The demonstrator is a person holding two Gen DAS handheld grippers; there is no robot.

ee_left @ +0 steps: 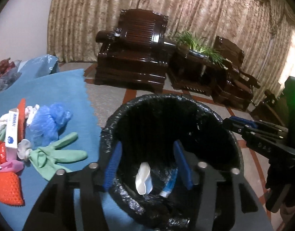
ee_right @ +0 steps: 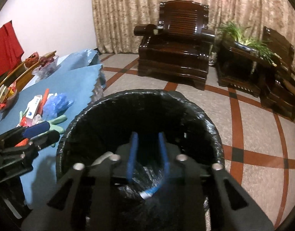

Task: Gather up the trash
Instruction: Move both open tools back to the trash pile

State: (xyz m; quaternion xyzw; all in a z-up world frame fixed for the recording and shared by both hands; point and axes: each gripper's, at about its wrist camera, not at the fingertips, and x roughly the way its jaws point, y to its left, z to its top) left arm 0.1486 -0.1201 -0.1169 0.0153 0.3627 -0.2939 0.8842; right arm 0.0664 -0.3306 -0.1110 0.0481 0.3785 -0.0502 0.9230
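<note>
A bin with a black liner (ee_left: 116, 115) (ee_right: 209, 119) stands on the floor beside the blue-covered table (ee_left: 60, 92) (ee_right: 74, 80). Both grippers hang over its mouth. My left gripper (ee_left: 147, 165) is open and empty; below it in the bin lie a white crumpled piece (ee_left: 142, 179) and a blue-white tube (ee_left: 169, 186). My right gripper (ee_right: 147, 154) is open and empty, the tube (ee_right: 149, 192) beneath it. On the table lie a green glove (ee_left: 57, 152), a blue plastic bag (ee_left: 47, 123) (ee_right: 57, 102), a white box (ee_left: 11, 129) (ee_right: 33, 105) and red wrappers (ee_left: 7, 188).
Dark wooden armchairs (ee_left: 132, 52) (ee_right: 174, 50) and a side table with a green plant (ee_left: 201, 48) (ee_right: 247, 40) stand before the curtain. Tiled floor (ee_right: 253, 154) lies to the right of the bin. Bags and clutter (ee_right: 43, 63) sit at the table's far end.
</note>
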